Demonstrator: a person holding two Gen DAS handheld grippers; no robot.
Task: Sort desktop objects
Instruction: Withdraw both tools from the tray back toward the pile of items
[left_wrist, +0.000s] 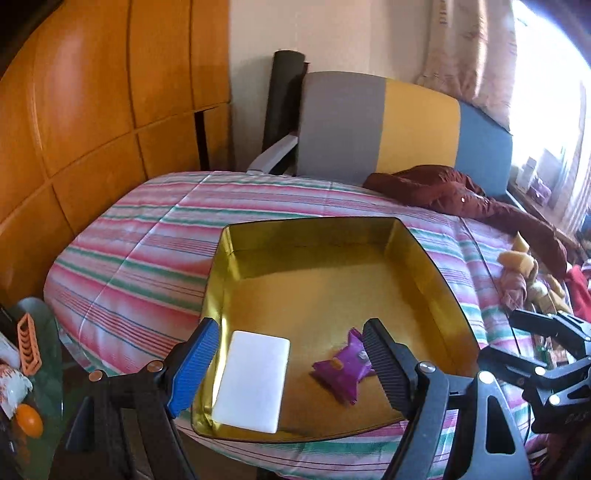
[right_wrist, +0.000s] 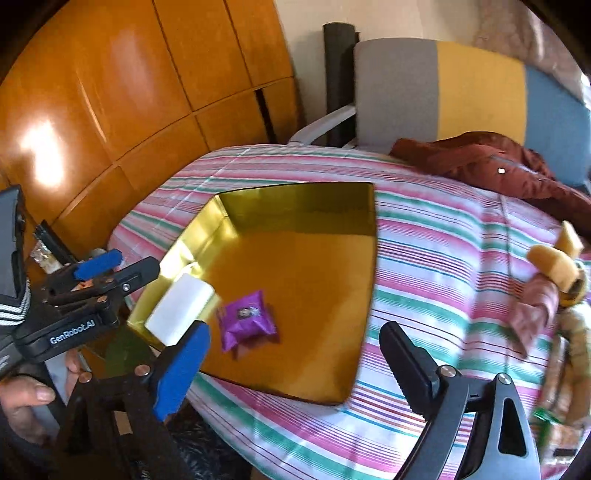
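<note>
A gold tray (left_wrist: 424, 266) (right_wrist: 295, 206) lies on the striped bed. In it lie a flat white block (left_wrist: 253, 378) (right_wrist: 181, 308) at the near left corner and a purple snack packet (left_wrist: 341, 369) (right_wrist: 245, 319). My left gripper (left_wrist: 291, 354) is open and empty, held just above the tray's near part, with the white block between its fingers in view. It also shows in the right wrist view (right_wrist: 110, 264). My right gripper (right_wrist: 295, 350) is open and empty over the tray's near edge, and shows in the left wrist view (left_wrist: 546, 343).
The striped bedspread (left_wrist: 147, 236) (right_wrist: 443, 266) carries a dark red jacket (left_wrist: 461, 192) (right_wrist: 491, 166) and soft toys (left_wrist: 524, 269) (right_wrist: 554, 273) at the right. A glass side table (left_wrist: 40, 369) at the left holds an orange rack (left_wrist: 28, 347) and an orange ball (left_wrist: 29, 424). Wooden panels (left_wrist: 92, 110) stand behind.
</note>
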